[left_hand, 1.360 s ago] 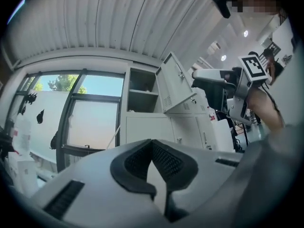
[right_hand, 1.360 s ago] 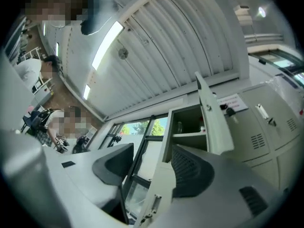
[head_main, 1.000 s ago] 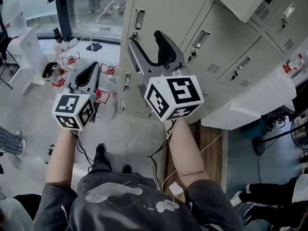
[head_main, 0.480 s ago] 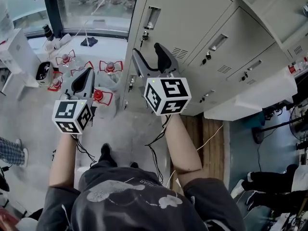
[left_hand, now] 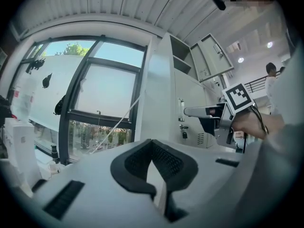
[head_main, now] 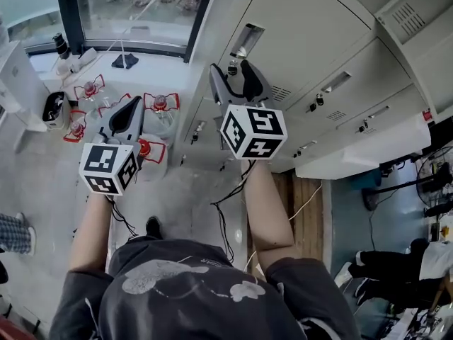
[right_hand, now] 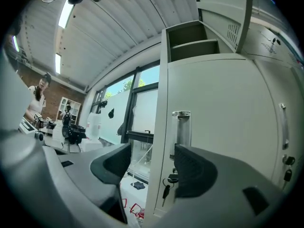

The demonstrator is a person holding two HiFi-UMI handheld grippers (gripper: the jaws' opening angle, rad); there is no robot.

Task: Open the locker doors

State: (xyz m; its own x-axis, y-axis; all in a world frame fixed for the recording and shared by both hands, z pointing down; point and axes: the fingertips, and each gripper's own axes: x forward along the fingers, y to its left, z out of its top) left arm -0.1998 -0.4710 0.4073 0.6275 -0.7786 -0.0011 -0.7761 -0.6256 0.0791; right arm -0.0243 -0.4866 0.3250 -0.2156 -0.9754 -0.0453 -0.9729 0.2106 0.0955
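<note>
1. My right gripper [right_hand: 151, 161] has its fingers [right_hand: 195, 169] spread apart and clamped on nothing. In the gap between them I see the left edge of a locker door [right_hand: 223, 122], its recessed handle [right_hand: 181, 127], and a key [right_hand: 166, 191] hanging in the lock just under it.
2. My left gripper [left_hand: 154, 172] has its fingers pressed together with nothing between them. It is aimed toward the window [left_hand: 102, 94], lower and well apart from the lockers.
3. In the head view, the right gripper [head_main: 237, 73] is raised close below that handle [head_main: 246, 40]. I judge it near but not yet touching. The door [head_main: 304, 27] lies flush and shut, so this opening has yet to begin, though the upper compartment [right_hand: 192, 38] already stands open.
4. To do this well, I would keep the fingers wide and slide one tip into the handle recess. I would seat it behind the lip before pulling.
5. The handle sits by the door's left edge, so I expect hinges on the right. The pull should curve outward and rightward along that arc, not come straight back.
6. I would steer clear of the dangling key, since a finger catching it could twist the lock or slip off.
7. If the door resists, I would check the latch rather than pull harder.
</note>
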